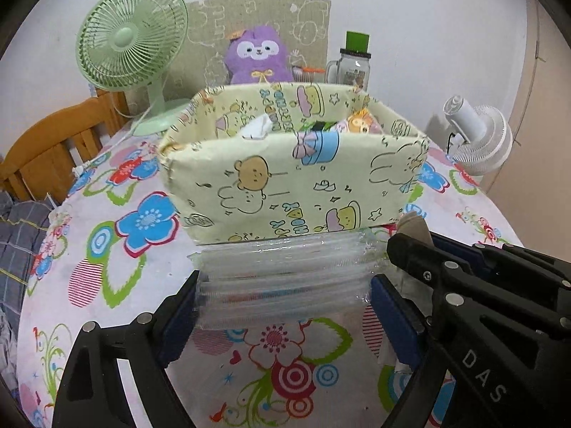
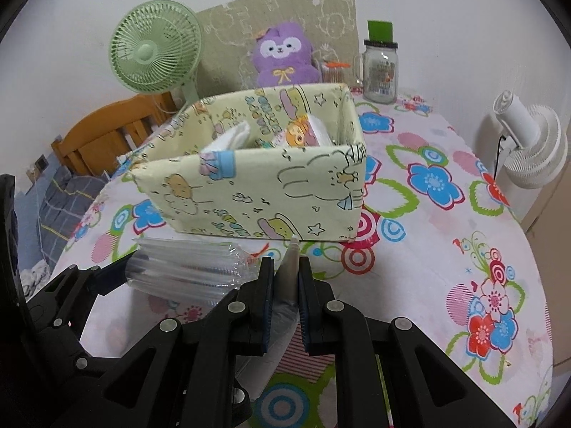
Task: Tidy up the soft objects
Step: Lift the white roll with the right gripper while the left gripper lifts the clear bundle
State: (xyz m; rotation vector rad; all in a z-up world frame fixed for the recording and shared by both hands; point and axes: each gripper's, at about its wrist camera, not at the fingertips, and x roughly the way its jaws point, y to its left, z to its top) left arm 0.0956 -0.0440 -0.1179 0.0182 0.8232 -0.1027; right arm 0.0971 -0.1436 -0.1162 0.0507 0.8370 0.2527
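Left fingers point(image 1: 285, 296) gripping clear pack point(image 1: 285, 278), fabric bin point(image 1: 285, 185) rim just beyond

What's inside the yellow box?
In the box: white tissues and a cartoon packet. The front wall hides whatever lies lower down.

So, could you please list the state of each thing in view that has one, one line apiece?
Left claw: closed across the clear plastic pack, held above the table.
Right claw: shut on a thin greyish piece.
Fabric box: open-topped, upright, already holding soft packets.
Green fan: upright; running or not, cannot tell.
White fan: tilted upward.
Glass jar: upright, lidded.
Purple plush: upright behind the box.
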